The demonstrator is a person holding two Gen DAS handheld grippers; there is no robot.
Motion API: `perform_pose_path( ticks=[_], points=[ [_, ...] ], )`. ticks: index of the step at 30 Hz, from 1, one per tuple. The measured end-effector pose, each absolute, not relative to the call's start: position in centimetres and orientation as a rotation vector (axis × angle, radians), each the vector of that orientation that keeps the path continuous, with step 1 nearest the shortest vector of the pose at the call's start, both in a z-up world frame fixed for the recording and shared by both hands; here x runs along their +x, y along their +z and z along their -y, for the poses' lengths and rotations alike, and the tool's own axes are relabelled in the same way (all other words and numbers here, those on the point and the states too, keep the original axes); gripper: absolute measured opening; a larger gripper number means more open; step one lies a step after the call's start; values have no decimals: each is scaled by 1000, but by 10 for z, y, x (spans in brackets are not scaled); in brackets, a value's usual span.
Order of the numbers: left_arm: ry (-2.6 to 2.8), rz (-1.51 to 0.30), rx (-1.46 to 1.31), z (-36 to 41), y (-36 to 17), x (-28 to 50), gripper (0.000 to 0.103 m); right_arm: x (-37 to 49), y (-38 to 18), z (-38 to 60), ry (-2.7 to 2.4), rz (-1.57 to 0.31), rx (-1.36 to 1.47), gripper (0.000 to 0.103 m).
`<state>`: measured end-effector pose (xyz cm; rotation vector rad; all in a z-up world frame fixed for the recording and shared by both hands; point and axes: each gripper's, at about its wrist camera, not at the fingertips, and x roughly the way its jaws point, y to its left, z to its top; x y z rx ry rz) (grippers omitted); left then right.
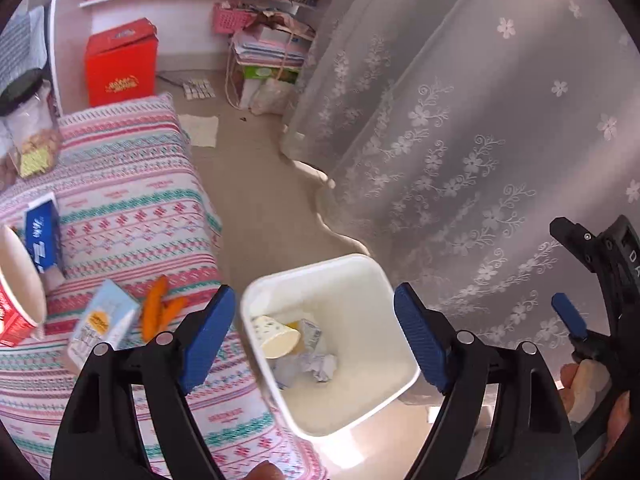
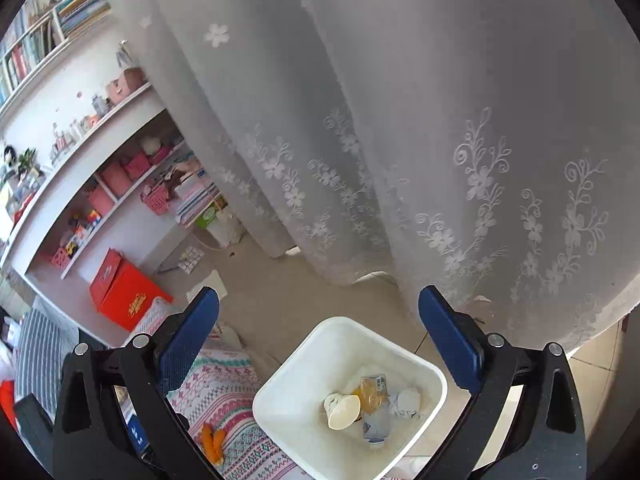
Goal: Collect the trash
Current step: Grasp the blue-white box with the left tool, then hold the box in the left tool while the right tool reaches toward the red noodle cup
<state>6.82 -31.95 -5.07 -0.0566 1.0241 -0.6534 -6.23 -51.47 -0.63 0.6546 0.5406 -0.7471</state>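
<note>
A white square trash bin (image 1: 316,276) stands on the floor beside the bed; it also shows in the right wrist view (image 2: 280,400). It holds a paper cup (image 1: 276,336), crumpled paper (image 1: 320,366), a small carton and, in the right wrist view, a plastic bottle (image 2: 376,412). My left gripper (image 1: 316,340) is open and empty above the bin. My right gripper (image 2: 320,348) is open and empty above it too, and shows at the far right in the left wrist view (image 1: 568,312). On the patterned bedspread (image 1: 132,208) lie a light-blue carton (image 1: 100,328), orange peel (image 1: 158,308), a blue box (image 1: 42,236) and a red-and-white cup (image 1: 20,292).
A white lace curtain (image 1: 460,120) hangs right behind the bin. A red box (image 1: 120,64), stacked papers and pink baskets sit by the shelves. A paper sheet (image 1: 200,130) lies on the beige floor. A bag of snacks (image 1: 36,148) sits at the bed's far left.
</note>
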Motion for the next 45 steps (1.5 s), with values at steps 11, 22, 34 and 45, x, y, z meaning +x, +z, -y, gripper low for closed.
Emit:
perform_pose_path(
  ticks=[11, 22, 34, 45],
  points=[
    [-319, -924, 51, 169, -20, 120, 82, 14, -27, 423, -497, -747, 482, 96],
    [52, -1083, 51, -11, -61, 194, 82, 57, -43, 359, -373, -852, 367, 96],
    [87, -1375, -48, -55, -195, 225, 82, 79, -63, 328, -366, -932, 247, 96],
    [138, -1324, -154, -82, -167, 197, 55, 87, -61, 303, -250, -935, 264, 96]
  ],
)
